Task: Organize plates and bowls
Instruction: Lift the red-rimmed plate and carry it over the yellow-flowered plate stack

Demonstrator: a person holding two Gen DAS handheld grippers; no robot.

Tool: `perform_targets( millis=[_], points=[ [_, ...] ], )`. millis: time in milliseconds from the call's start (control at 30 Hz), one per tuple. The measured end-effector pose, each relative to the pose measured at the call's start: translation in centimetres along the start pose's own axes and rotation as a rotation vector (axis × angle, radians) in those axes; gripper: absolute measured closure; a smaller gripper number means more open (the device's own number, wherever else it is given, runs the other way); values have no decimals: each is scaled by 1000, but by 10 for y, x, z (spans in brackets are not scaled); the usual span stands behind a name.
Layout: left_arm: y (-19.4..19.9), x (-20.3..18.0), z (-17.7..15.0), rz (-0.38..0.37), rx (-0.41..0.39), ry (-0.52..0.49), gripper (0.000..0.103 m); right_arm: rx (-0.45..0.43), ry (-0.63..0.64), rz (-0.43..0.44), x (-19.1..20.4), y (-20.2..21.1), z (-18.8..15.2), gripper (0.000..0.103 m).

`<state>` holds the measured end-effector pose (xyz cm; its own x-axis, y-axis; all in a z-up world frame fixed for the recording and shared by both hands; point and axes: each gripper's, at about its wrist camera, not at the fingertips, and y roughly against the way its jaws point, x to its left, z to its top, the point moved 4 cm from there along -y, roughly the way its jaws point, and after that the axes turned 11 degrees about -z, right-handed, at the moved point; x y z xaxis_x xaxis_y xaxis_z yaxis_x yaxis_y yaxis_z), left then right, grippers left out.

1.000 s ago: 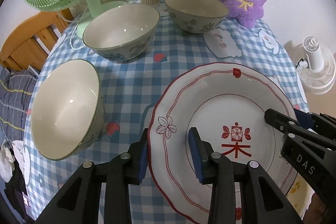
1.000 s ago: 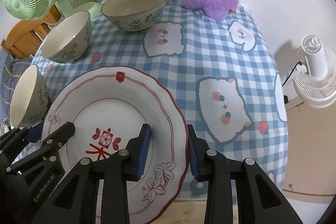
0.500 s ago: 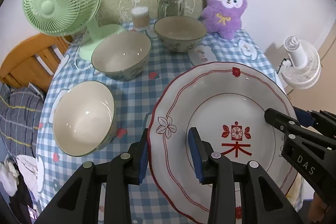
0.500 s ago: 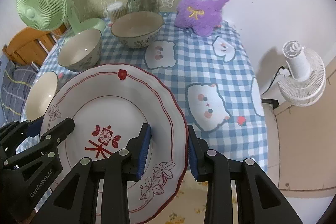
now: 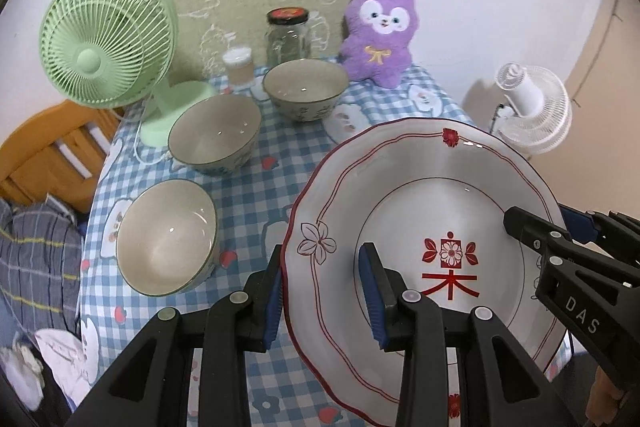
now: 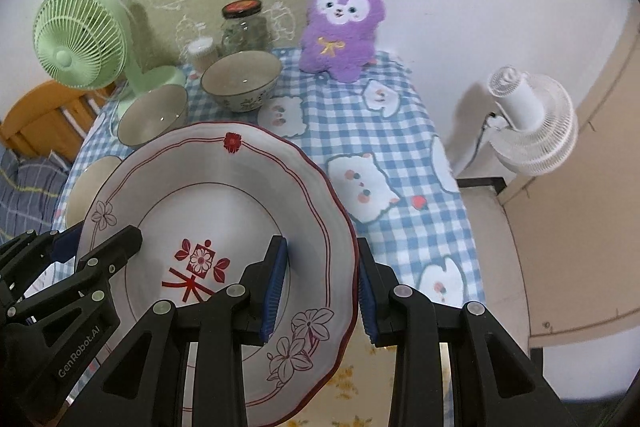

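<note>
A white plate [image 5: 432,211] with red trim and a red flower mark hangs in the air above the checked table [image 5: 256,187], tilted toward me. My left gripper [image 5: 324,291] is shut on its left rim, one pad under and one pad on top. My right gripper [image 6: 320,283] is shut on the opposite rim of the same plate [image 6: 216,195]. Three empty bowls stand on the table: a near one [image 5: 168,259], a middle one [image 5: 216,135] and a far one [image 5: 304,91]. The plate hides part of the near bowl in the right wrist view.
A green desk fan [image 5: 108,43], a glass jar [image 5: 288,35], a small cup of swabs [image 5: 240,67] and a purple plush toy [image 5: 380,35] line the table's back. A white fan [image 5: 532,107] stands off the right edge. A wooden chair [image 5: 44,147] is at the left.
Both grippers have risen with the plate between them and drawn back, so the table and bowls look smaller and farther below. The grips on the rim are the same.
</note>
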<state>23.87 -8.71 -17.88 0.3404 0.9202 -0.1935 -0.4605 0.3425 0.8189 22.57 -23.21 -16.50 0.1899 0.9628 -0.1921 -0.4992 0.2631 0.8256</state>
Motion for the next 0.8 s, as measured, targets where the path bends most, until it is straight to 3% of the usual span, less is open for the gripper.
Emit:
perform_targets(
  millis=[300,800],
  points=[
    [11,-27,-8,-38,-5,-72,68,-3,-63,-31,-28,19,-21,67],
    [-6,-74,-34,-26,26,-12,68,24,16,-4,-73,0,-45,67]
  ],
)
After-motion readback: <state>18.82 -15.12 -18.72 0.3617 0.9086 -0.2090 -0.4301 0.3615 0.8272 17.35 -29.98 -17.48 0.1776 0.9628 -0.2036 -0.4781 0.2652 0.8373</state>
